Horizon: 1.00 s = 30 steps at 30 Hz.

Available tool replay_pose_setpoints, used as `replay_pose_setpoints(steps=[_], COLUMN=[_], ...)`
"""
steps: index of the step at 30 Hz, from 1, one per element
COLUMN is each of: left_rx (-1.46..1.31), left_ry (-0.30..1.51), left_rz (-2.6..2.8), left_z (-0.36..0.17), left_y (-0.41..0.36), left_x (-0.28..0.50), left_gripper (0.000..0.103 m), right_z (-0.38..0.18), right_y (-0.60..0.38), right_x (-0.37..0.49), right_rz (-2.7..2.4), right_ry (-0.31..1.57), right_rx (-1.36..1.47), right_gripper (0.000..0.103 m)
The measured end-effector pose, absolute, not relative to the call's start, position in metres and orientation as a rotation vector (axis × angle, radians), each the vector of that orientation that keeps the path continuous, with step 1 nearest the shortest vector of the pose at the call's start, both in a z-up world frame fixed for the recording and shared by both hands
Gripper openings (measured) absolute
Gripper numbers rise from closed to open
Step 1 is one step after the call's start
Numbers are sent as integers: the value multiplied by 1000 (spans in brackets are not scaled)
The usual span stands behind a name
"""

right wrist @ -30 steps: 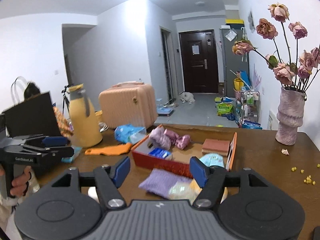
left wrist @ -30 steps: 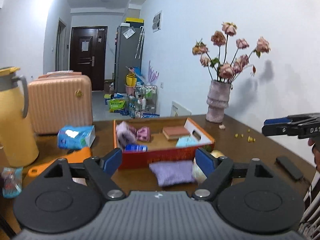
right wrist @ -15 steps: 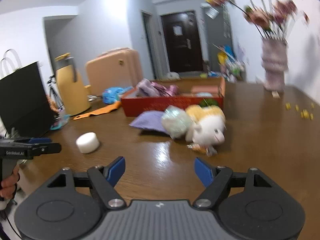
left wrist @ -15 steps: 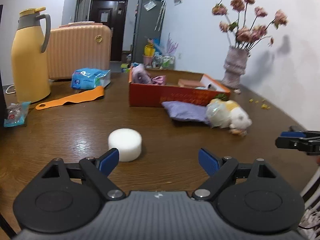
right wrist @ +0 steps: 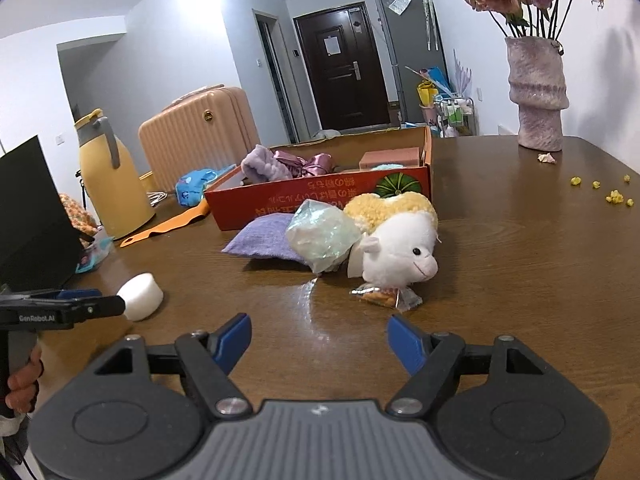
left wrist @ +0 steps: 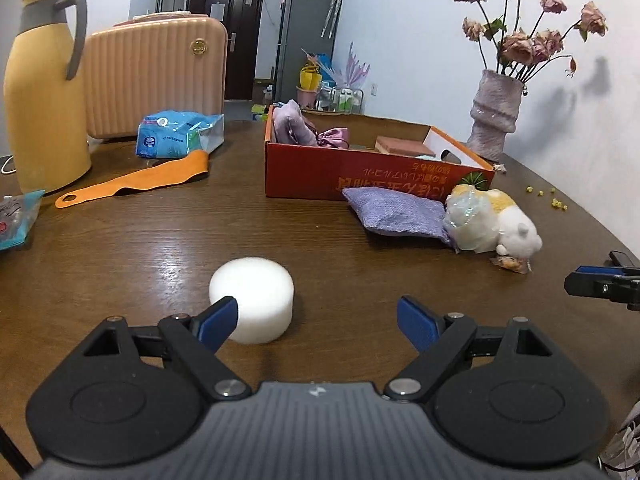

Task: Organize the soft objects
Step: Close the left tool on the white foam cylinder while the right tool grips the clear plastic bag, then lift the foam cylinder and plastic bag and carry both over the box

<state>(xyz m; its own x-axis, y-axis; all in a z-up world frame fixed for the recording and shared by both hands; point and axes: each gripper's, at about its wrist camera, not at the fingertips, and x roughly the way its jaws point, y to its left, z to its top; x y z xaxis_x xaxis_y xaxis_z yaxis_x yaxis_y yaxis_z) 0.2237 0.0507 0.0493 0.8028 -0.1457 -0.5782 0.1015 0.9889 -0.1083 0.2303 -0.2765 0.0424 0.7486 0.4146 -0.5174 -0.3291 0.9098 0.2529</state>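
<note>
A dark brown wooden worktop [left wrist: 120, 240] with a glossy sheen fills the near field, in a room with pale walls, a dark door [right wrist: 340, 68] down a hallway and a grey fridge [left wrist: 310, 28] beside it. A peach suitcase [left wrist: 156, 76] and a yellow jug [left wrist: 42, 88] stand at the worktop's far left, with a blue packet [left wrist: 176, 140] and an orange strip [left wrist: 136, 182] near them. A vase [right wrist: 538, 92] of dried roses stands far right, yellow crumbs [right wrist: 612, 196] scattered near it.

An orange box [left wrist: 360, 176] sits mid-worktop holding purple and pink cloth things and a brown block; its deeper contents are hidden by the front wall. Just before it lie a purple pad [left wrist: 396, 216], a crinkled clear bag [right wrist: 324, 236] and a white and yellow plush toy [right wrist: 396, 248], all touching. A small wrapper [right wrist: 384, 296] lies just beside the toy; its contents are hard to make out.

A white foam puck [left wrist: 252, 304] lies apart, nearer left. The left tool [left wrist: 316, 320] stands wide open with nothing gripped, its left pad overlapping the puck in its own view; contact cannot be told. The right tool [right wrist: 318, 340] is open and empty, short of the plush toy. The dark shape at the left edge of the right view is cut off
</note>
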Motion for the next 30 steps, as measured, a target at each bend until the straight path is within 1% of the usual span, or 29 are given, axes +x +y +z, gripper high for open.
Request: replay_pose_setpoints(steps=[12, 15, 19, 20, 21, 22, 23, 24, 26, 27, 28, 30], left_rx=[-63, -97, -112, -119, -124, -127, -130, -134, -148, -155, -160, -172], left_ry=[655, 681, 700, 704, 705, 703, 704, 703, 695, 696, 694, 695], left_rz=[-16, -12, 9, 12, 16, 25, 32, 38, 49, 50, 49, 42], left_z=[30, 26, 20, 18, 18, 18, 17, 17, 17, 17, 18, 20], left_y=[67, 76, 82, 83, 85, 86, 87, 89, 93, 95, 96, 96], left_x=[264, 273, 283, 285, 286, 287, 289, 290, 294, 295, 296, 296], left_gripper=[88, 88, 86, 85, 80, 69, 63, 56, 41, 30, 29, 29], right_z=[48, 45, 39, 38, 36, 34, 32, 30, 28, 28, 28, 30], right_y=[-241, -229, -215, -214, -213, -213, -213, -214, -215, -216, -217, -221], right_x=[285, 302, 327, 332, 337, 340, 343, 345, 346, 346, 345, 342], right_rz=[413, 416, 386, 384, 385, 389, 393, 395, 396, 397, 394, 391], right_ry=[530, 515, 516, 521, 530, 539, 547, 549, 548, 548, 543, 532], right_rx=[61, 31, -15, -13, -8, -4, 1, 6, 18, 23, 30, 50], right_gripper=[74, 73, 73, 70, 66, 59, 53, 51, 43, 40, 36, 34])
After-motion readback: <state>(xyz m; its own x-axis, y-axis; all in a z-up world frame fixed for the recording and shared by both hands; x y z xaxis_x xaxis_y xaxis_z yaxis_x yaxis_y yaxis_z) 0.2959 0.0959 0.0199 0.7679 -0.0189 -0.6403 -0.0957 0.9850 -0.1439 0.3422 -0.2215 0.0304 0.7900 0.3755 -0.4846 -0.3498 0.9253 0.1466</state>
